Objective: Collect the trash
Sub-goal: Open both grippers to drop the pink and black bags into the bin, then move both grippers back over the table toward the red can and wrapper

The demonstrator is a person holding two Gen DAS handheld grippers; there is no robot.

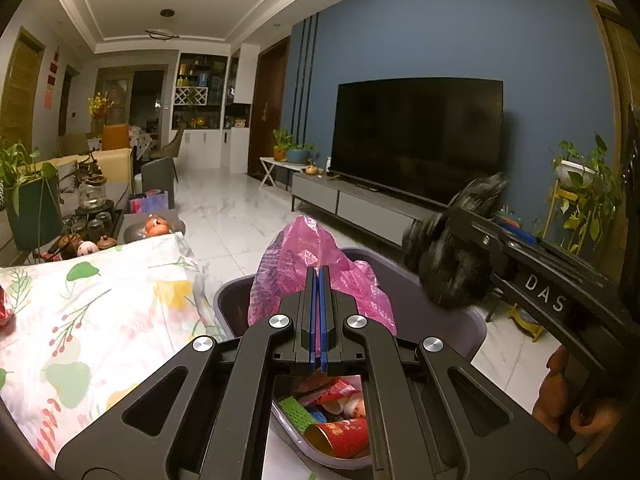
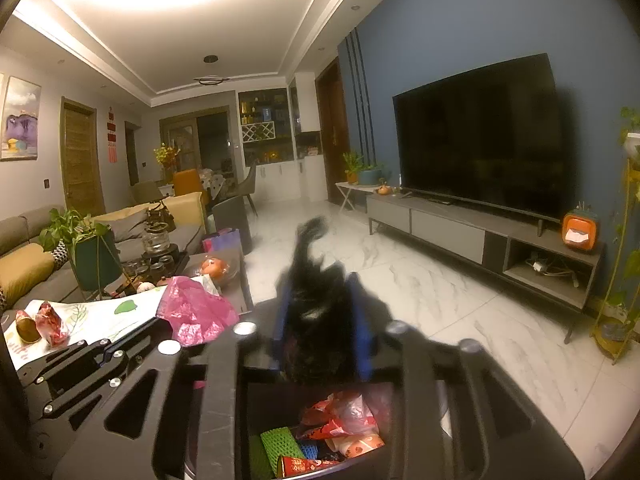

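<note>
My left gripper [image 1: 319, 280] is shut on a crumpled pink plastic bag [image 1: 304, 256] and holds it above the purple trash bin [image 1: 448, 304]. The bin holds red wrappers, a red cup [image 1: 344, 436] and green foam netting [image 1: 296, 412]. My right gripper [image 2: 324, 320] is shut on a black plastic bag [image 2: 316, 280], blurred, above the same bin; it also shows in the left wrist view [image 1: 452, 256]. The pink bag [image 2: 196, 312] and left gripper [image 2: 132, 340] show at left in the right wrist view. Red wrappers [image 2: 50, 324] lie on the floral tablecloth.
The coffee table with the floral cloth [image 1: 92, 300] is left of the bin, with a tea set [image 1: 92, 216] and plant [image 1: 28, 200] behind. A TV [image 1: 416, 136] on a low cabinet [image 2: 480, 236] stands at right. White tiled floor [image 2: 440, 300] lies between.
</note>
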